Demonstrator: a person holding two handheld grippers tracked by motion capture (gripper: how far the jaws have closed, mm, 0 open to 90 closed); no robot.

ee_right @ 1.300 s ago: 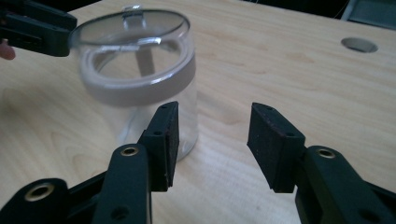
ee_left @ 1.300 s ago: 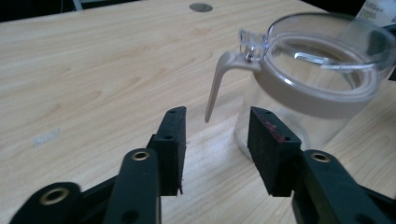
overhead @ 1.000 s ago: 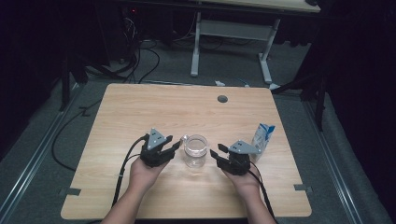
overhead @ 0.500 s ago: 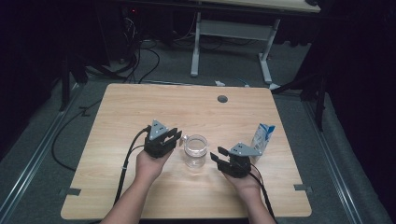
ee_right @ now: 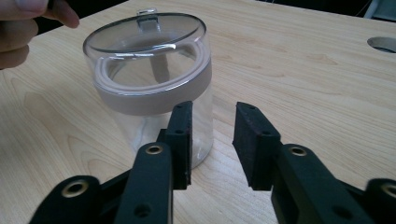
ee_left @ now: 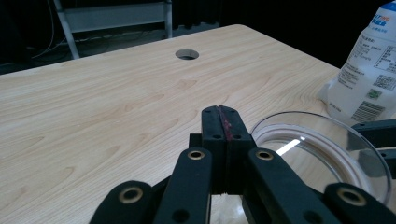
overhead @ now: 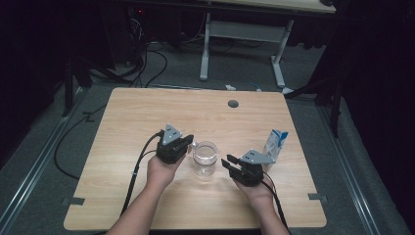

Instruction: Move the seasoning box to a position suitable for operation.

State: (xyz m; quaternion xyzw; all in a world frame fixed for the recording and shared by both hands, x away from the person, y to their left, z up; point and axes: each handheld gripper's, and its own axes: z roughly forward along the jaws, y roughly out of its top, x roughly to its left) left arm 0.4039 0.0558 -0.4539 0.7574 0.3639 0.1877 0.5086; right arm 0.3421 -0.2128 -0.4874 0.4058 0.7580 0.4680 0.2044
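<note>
2 grippers flank a clear lidded jar (overhead: 204, 157) near the middle of the worktop (overhead: 147, 112) in the high view, the left gripper (overhead: 185, 142) just beside its left side, the right gripper (overhead: 229, 161) near its right, and a milk carton (overhead: 275, 144) by the right edge. From the left gripper view, its jaws are pressed together with nothing between them, beside the jar's lid (ee_left: 322, 144). From the right gripper view, the right gripper's (ee_right: 212, 140) jaws have just been closing and stand apart, empty, in front of the jar (ee_right: 152, 79).
</note>
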